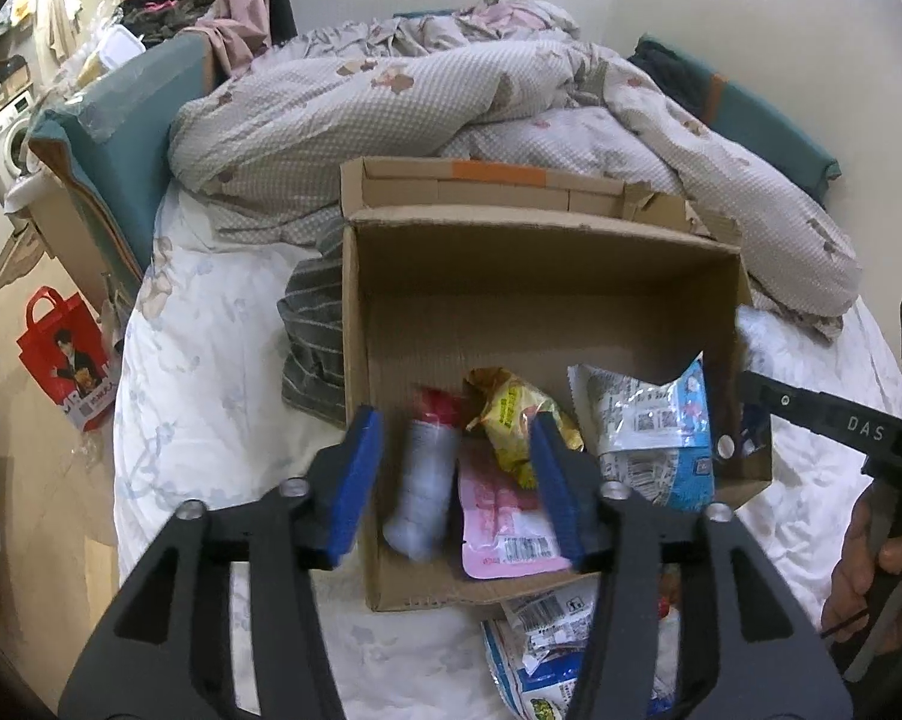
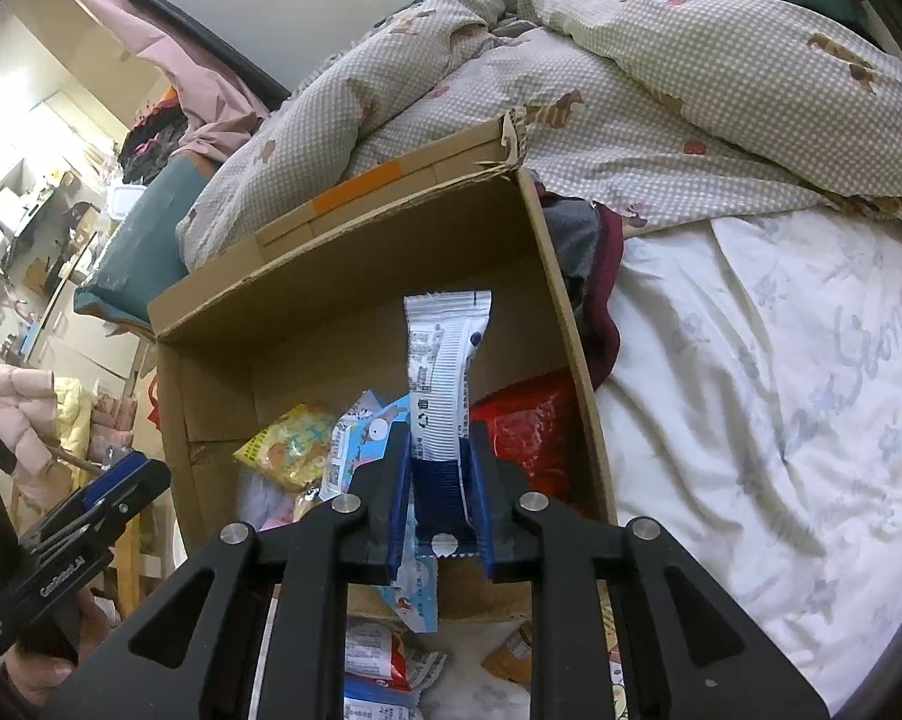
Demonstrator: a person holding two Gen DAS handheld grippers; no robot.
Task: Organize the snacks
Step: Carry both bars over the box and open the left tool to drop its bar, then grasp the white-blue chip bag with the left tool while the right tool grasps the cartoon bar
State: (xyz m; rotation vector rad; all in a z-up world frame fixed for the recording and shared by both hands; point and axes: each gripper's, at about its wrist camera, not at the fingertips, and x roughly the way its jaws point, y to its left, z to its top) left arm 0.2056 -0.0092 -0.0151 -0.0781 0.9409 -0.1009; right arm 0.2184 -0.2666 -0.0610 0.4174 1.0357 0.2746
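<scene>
Two hand-held grippers hover over an open cardboard box that sits on a bed with a white flowered sheet and a rumpled checked duvet. The left gripper hangs over the near end of the box with its blue-padded jaws standing apart and nothing pressed between them; directly below, in the gap, lie a white packet with a red end and a pink pouch, with a yellow snack bag and a blue-and-white bag beside them inside the box. The right gripper is clamped on the lower end of a narrow white wrapped bar, which stands upright above the box interior, over a red bag at the box's right wall. More packets lie on the sheet just outside the box's near edge. A red shopping bag stands on the floor beside the bed.
</scene>
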